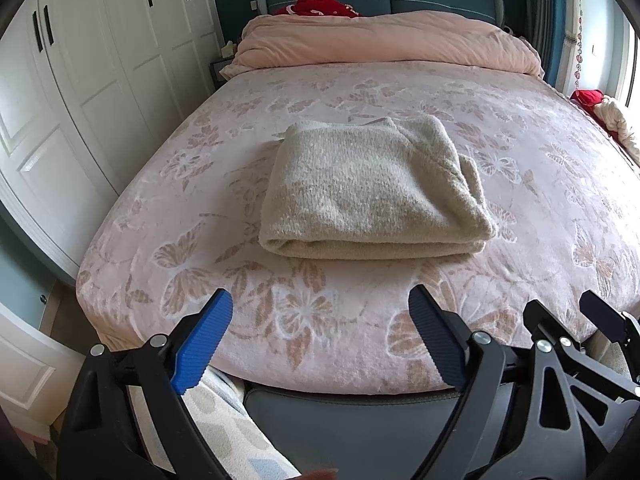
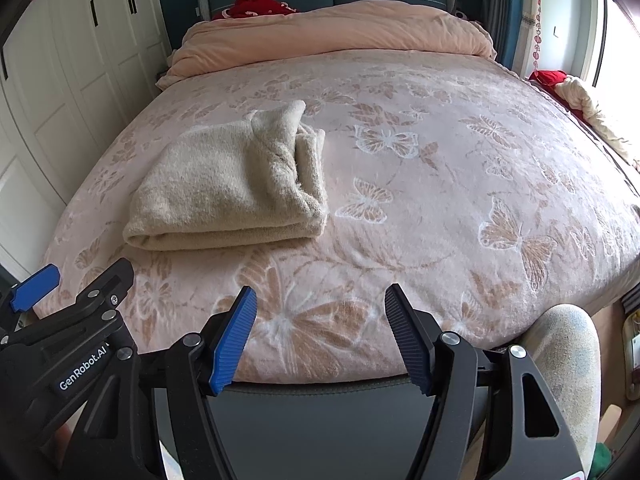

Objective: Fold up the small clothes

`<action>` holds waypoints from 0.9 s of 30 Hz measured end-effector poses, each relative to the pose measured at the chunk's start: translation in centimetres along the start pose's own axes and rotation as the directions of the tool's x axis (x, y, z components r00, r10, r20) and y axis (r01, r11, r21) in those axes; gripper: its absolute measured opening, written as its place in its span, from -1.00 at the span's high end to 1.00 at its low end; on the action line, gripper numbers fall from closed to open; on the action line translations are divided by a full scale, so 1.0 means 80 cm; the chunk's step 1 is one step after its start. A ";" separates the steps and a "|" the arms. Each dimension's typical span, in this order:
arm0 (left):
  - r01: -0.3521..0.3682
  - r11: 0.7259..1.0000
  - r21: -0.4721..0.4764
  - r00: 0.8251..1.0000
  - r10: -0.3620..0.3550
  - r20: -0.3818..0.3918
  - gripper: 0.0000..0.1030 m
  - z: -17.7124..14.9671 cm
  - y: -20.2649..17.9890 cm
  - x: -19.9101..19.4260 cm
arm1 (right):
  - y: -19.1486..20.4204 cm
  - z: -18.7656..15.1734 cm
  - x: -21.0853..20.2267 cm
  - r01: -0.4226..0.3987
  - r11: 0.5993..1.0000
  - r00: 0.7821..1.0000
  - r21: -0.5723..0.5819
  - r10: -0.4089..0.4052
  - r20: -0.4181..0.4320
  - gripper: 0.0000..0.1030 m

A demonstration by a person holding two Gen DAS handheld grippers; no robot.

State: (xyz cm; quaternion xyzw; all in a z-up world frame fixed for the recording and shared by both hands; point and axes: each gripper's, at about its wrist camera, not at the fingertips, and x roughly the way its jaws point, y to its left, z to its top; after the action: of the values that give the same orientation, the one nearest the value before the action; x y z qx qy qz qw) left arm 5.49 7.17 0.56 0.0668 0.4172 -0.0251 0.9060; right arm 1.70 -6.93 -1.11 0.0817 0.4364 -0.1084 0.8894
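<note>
A beige knitted garment (image 1: 372, 192) lies folded into a thick rectangle on the pink butterfly-patterned bedspread (image 1: 280, 320). It also shows in the right wrist view (image 2: 228, 188), left of centre. My left gripper (image 1: 320, 304) is open and empty, held back over the bed's near edge, short of the garment. My right gripper (image 2: 320, 300) is open and empty too, over the near edge and to the right of the garment. The right gripper shows at the lower right of the left wrist view (image 1: 560, 312); the left gripper shows at the lower left of the right wrist view (image 2: 76, 276).
A rolled pink duvet (image 1: 384, 44) lies across the head of the bed with red cloth (image 1: 320, 4) behind it. White wardrobe doors (image 1: 80, 80) stand on the left. Red and cream fabric (image 2: 572, 92) lies by the window on the right. A dark footboard (image 2: 320, 408) runs below the grippers.
</note>
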 end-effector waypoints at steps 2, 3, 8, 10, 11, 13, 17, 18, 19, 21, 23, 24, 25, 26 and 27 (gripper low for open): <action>-0.002 1.000 0.000 1.000 0.002 0.002 -0.69 0.000 -0.001 -0.001 | 0.001 -0.001 0.000 0.001 1.000 1.000 0.001 -0.001 -0.001 -0.26; -0.003 1.000 0.002 1.000 0.003 0.003 -0.69 0.000 -0.001 0.000 | 0.001 -0.001 0.000 0.001 1.000 1.000 0.002 -0.001 -0.001 -0.26; -0.001 1.000 0.003 1.000 0.001 0.001 -0.66 -0.001 -0.001 0.001 | 0.000 0.000 0.000 0.001 1.000 1.000 0.002 -0.001 -0.001 -0.26; 0.001 1.000 0.007 1.000 -0.001 0.002 -0.64 -0.001 -0.001 0.001 | 0.001 -0.001 0.001 0.002 1.000 1.000 0.004 -0.002 -0.003 -0.26; -0.001 1.000 0.006 1.000 0.001 0.001 -0.64 -0.001 -0.001 0.001 | 0.002 -0.002 0.002 0.003 1.000 1.000 0.006 -0.003 -0.004 -0.26; 0.001 1.000 0.004 1.000 -0.001 -0.003 -0.64 -0.001 0.000 0.003 | 0.003 -0.003 0.002 0.005 1.000 1.000 0.008 -0.005 -0.007 -0.26; 0.005 1.000 -0.001 1.000 -0.005 -0.013 -0.64 -0.002 0.001 0.006 | 0.004 -0.004 0.004 0.009 1.000 1.000 0.008 -0.009 -0.014 -0.26; 0.004 1.000 0.000 1.000 -0.004 -0.014 -0.64 -0.003 0.001 0.007 | 0.004 -0.004 0.004 0.009 1.000 1.000 0.008 -0.009 -0.015 -0.26; 0.003 1.000 0.002 1.000 -0.002 -0.014 -0.64 -0.003 0.001 0.007 | 0.004 -0.004 0.005 0.010 1.000 1.000 0.008 -0.010 -0.017 -0.27; 0.000 1.000 0.005 1.000 0.000 -0.012 -0.64 -0.003 0.001 0.008 | 0.005 -0.004 0.005 0.011 1.000 1.000 0.007 -0.010 -0.018 -0.27; 0.002 1.000 0.004 1.000 -0.002 -0.013 -0.63 -0.003 0.001 0.008 | 0.005 -0.004 0.005 0.011 1.000 1.000 0.008 -0.011 -0.017 -0.27; 0.000 1.000 0.005 1.000 0.000 -0.013 -0.63 -0.003 0.001 0.008 | 0.005 -0.004 0.005 0.012 1.000 1.000 0.006 -0.012 -0.018 -0.27; -0.003 1.000 0.008 1.000 0.003 -0.010 -0.63 -0.004 0.001 0.007 | 0.005 -0.004 0.006 0.012 1.000 1.000 0.006 -0.012 -0.019 -0.27; -0.005 1.000 0.009 1.000 0.005 -0.008 -0.63 -0.004 0.001 0.007 | 0.005 -0.004 0.006 0.012 1.000 1.000 0.006 -0.012 -0.019 -0.27; -0.007 1.000 0.007 1.000 0.007 -0.006 -0.63 -0.004 0.001 0.007 | 0.005 -0.004 0.005 0.011 1.000 1.000 0.007 -0.011 -0.018 -0.27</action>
State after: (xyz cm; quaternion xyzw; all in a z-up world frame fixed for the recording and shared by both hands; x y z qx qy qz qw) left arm 5.60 7.32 -0.09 0.0718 0.4196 -0.0231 0.9046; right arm 1.81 -6.51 -1.64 0.0834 0.4444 -0.1140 0.8846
